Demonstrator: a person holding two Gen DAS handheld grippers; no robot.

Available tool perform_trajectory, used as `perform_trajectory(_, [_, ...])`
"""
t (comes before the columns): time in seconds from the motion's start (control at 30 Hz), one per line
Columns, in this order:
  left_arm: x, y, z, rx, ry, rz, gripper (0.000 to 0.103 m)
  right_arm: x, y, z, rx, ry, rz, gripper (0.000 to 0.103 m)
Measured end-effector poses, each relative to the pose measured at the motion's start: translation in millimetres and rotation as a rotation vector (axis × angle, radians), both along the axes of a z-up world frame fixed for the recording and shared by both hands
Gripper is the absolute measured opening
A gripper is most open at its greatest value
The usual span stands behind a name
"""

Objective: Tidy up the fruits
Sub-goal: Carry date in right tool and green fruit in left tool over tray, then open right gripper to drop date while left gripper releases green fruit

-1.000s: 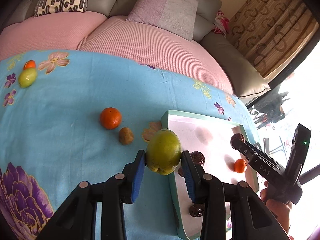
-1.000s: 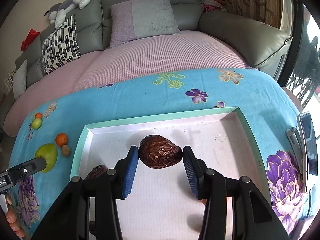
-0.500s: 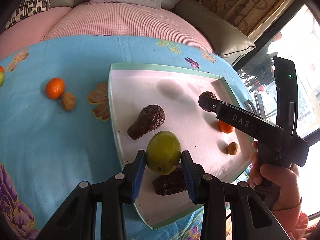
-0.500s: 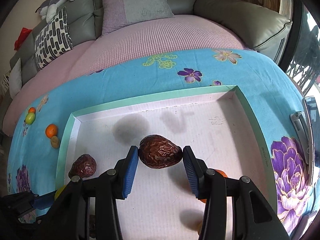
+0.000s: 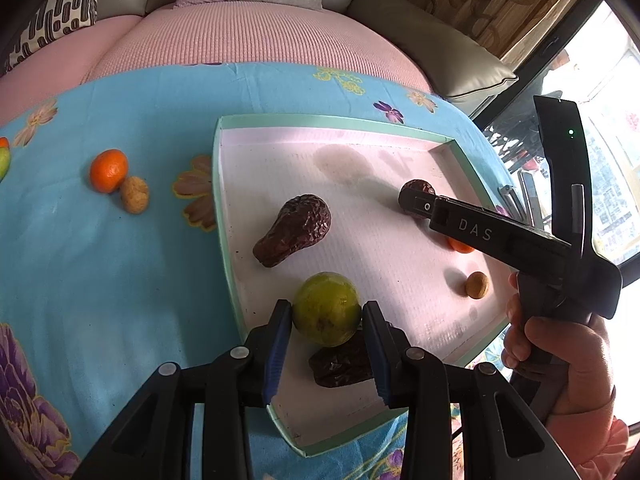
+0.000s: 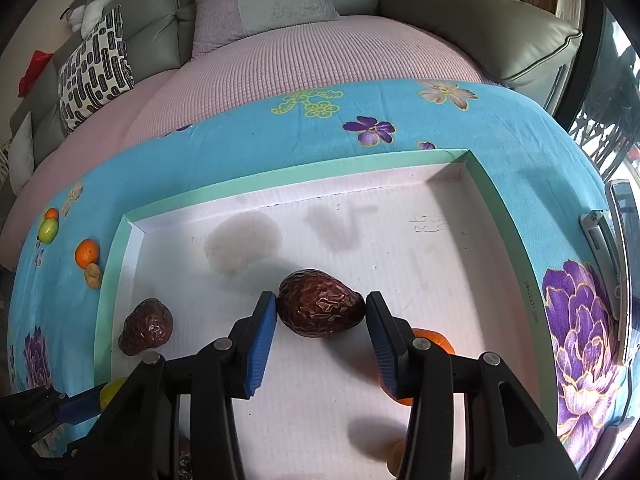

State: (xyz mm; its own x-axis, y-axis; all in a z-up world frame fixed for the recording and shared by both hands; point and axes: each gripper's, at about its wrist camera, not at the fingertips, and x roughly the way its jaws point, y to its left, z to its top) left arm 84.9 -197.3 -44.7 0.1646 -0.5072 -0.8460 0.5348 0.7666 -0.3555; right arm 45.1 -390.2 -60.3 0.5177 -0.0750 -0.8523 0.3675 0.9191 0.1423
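Observation:
My left gripper (image 5: pixel 326 318) is shut on a round green fruit (image 5: pixel 326 308), held low over the near left part of the white tray (image 5: pixel 320 121) with a green rim. A dark wrinkled fruit (image 5: pixel 340 364) lies just under it and another (image 5: pixel 294 230) lies further in. In the right wrist view my right gripper (image 6: pixel 320 310) is shut on a dark brown wrinkled fruit (image 6: pixel 320 308) low over the tray's (image 6: pixel 280 178) middle. An orange (image 6: pixel 434 340) shows behind its right finger. A small tan fruit (image 5: pixel 477 285) also lies in the tray.
On the blue flowered cloth left of the tray lie an orange (image 5: pixel 108 171) and a tan fruit (image 5: pixel 135 200). Farther off are a green fruit (image 6: pixel 47 230) and a small orange one (image 6: pixel 51 213). A metal object (image 6: pixel 604 240) lies right of the tray. A pink sofa stands behind.
My left gripper has carried the green fruit from the cloth to over the tray and lowered it. My right gripper has dropped closer to the tray floor with the dark fruit.

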Motion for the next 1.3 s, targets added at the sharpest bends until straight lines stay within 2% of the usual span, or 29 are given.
perform_trajectory(0.4, [-6,1,-4,0.017,0.024,0.015,0.039,3,4,-2,-0.006,0.017,0.021,0.050])
perform_trajectory(0.47, [-6,2,-5,0.015,0.028,0.017,0.039,4,5,-2,-0.004,0.017,0.028,0.056])
perform_trajectory(0.53, [-6,2,-5,0.014,0.031,0.017,0.040,5,7,-2,-0.008,0.018,0.034,0.067])
perform_trajectory(0.67, [-5,2,-7,0.008,0.046,0.015,0.040,6,10,-2,-0.015,0.024,0.041,0.068])
perform_trajectory(0.83, [-4,2,-7,0.012,0.054,0.015,0.041,6,10,-1,0.000,0.011,0.037,0.078])
perform_trajectory(0.93, [-4,4,-4,0.008,0.050,0.015,0.047,5,10,-1,0.001,0.004,0.034,0.080])
perform_trajectory(1.0, [-4,4,-1,0.002,0.043,0.015,0.053,5,10,0,0.003,-0.005,0.030,0.087])
perform_trajectory(1.17, [-3,8,7,-0.008,0.029,0.019,0.058,5,9,2,0.009,-0.015,0.020,0.087])
perform_trajectory(1.3, [3,20,13,-0.009,0.011,0.060,0.068,5,8,2,0.006,-0.018,0.014,0.089])
